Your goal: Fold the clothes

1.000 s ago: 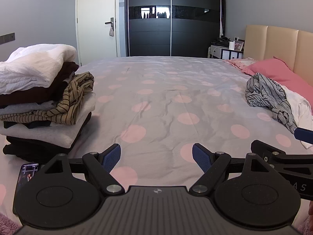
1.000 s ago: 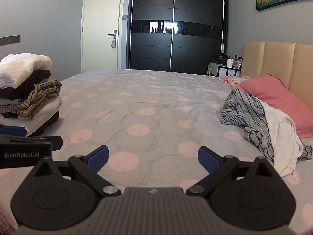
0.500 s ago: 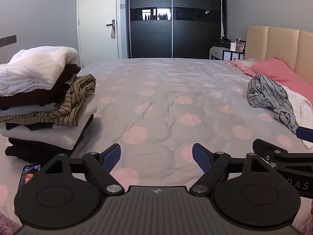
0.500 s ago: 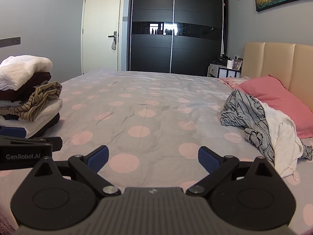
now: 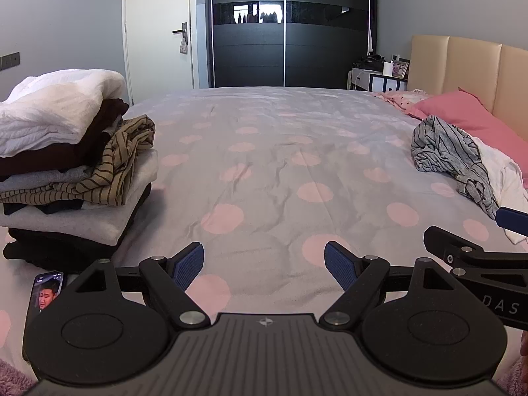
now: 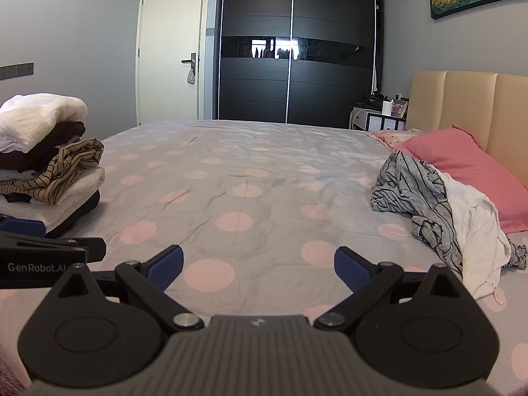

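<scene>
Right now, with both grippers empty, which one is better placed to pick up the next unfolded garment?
Right. The grey striped garment and white garment lie crumpled on the right gripper's side; the left gripper is nearer the folded stack.

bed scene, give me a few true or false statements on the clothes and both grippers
1. The left gripper is open and holds nothing. True.
2. The right gripper grips the grey striped garment. False: it is open, apart from it.
3. The folded stack has a white garment on top. True.
4. The grey striped garment is folded flat. False: it lies crumpled beside the pink pillow.
</scene>
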Demonstrator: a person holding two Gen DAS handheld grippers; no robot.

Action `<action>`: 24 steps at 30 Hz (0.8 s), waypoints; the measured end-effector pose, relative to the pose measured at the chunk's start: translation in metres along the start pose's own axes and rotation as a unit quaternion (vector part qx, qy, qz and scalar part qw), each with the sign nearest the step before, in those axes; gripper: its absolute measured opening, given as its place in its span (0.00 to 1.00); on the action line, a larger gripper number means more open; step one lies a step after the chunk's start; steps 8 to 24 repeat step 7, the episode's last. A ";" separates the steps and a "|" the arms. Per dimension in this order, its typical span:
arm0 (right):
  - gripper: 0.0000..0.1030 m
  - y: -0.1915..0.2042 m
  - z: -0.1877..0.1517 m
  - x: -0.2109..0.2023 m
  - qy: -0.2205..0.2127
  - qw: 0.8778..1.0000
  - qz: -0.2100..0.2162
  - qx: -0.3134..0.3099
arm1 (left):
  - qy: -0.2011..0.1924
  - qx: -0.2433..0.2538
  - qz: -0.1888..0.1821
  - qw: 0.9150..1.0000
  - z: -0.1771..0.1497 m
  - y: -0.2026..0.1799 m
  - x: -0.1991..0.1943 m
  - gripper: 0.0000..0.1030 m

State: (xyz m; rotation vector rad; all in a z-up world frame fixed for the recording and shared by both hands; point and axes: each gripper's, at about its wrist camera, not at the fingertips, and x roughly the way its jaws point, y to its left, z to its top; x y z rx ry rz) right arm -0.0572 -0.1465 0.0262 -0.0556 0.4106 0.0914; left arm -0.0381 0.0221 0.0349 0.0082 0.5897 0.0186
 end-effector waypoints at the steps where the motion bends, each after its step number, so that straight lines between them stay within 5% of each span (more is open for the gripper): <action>1: 0.96 0.000 0.000 0.000 0.000 1.000 0.000 0.000 | 0.000 0.000 0.000 1.000 0.000 0.000 0.000 0.78; 24: 0.96 -0.001 0.000 -0.001 -0.001 1.000 0.001 0.000 | -0.005 0.004 0.005 1.000 -0.001 -0.002 -0.003 0.78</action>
